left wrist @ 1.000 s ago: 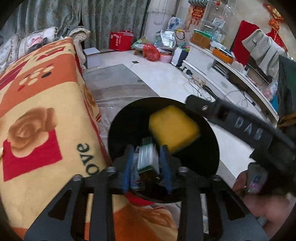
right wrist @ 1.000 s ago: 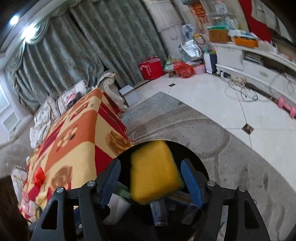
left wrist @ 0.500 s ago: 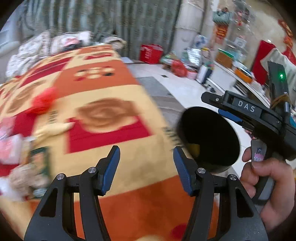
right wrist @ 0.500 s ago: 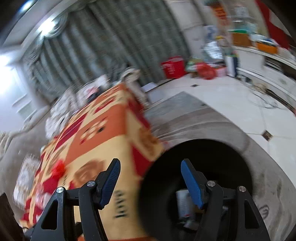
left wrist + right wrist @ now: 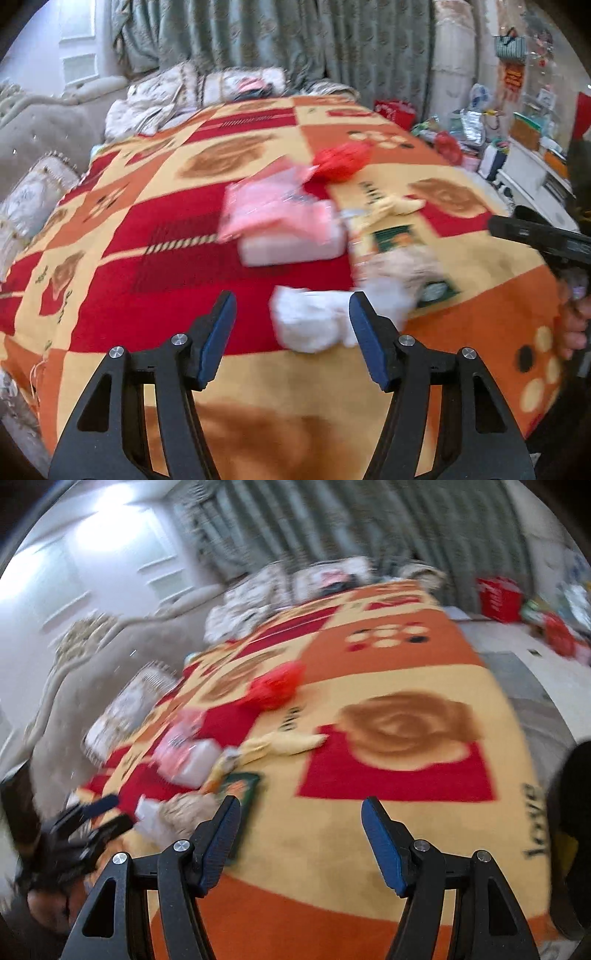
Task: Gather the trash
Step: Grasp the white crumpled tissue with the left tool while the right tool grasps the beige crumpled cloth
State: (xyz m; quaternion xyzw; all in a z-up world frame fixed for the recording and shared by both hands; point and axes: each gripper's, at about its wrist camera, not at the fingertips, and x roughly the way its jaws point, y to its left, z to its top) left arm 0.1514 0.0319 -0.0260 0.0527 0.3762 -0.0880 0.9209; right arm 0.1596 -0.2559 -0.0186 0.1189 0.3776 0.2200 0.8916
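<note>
On the near edge of the worktop [image 5: 332,417], draped in a red, orange and cream patterned cloth, the left gripper [image 5: 291,332] hangs with its jaws about half open; they have just been opening, and nothing is between them. A crumpled white tissue wad [image 5: 310,321] lies on the cloth directly ahead of the jaws, not yet touched. The right gripper [image 5: 301,834] likewise stands about half open and empty above bare cloth.

Beyond the tissue wad, uncollected trash remains in a loose cluster: a beige crumpled paper clump [image 5: 402,266] resting on a flat dark green packet [image 5: 399,236], a pink plastic tissue pack [image 5: 280,221], a pale yellow scrap resembling peel [image 5: 399,205], and furthest off a crumpled red plastic bag [image 5: 341,162]. All pieces lie near or touching one another.

At the right margin of the right wrist view a black round bin [image 5: 569,812] shows beside the worktop, something yellow just visible at its edge.

Judgement: collection is partly done at most; at least five pieces are left, the tissue wad being the likeliest next.

Writing: "love" is printed on the cloth [image 5: 533,819]. Packet print is too blurred to read.
</note>
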